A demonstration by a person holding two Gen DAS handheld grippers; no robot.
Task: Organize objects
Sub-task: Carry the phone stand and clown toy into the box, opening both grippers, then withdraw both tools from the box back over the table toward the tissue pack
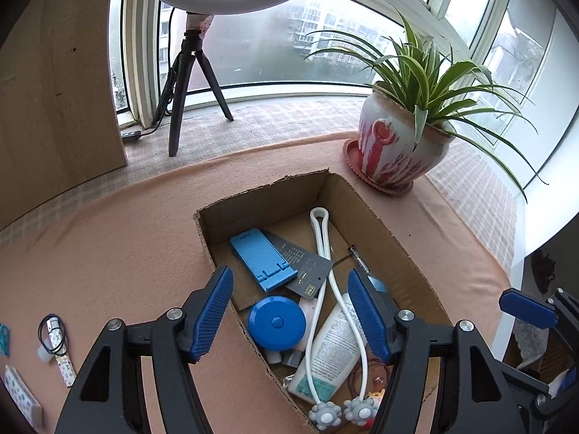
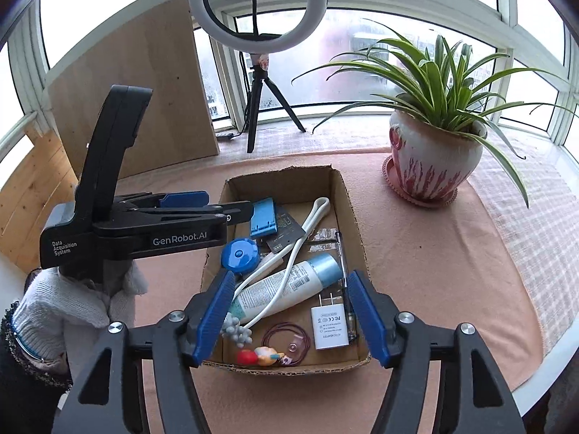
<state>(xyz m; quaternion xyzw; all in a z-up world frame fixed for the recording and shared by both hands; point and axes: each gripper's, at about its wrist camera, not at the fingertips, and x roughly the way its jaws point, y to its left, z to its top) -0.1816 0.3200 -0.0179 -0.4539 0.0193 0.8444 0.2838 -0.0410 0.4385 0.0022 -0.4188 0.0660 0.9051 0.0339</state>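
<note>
An open cardboard box sits on the pink tablecloth. Inside lie a blue phone stand, a round blue tape measure, a white tube, a white looped massager, a dark card, a white charger and small trinkets. My left gripper hovers over the box's left side, open, its pads touching nothing. Above the near end, my right gripper is open too.
A spider plant in a red-and-white pot stands behind the box on the right. A ring light on a tripod and a wooden board are at the back left. A lanyard and a patterned box lie left of the box.
</note>
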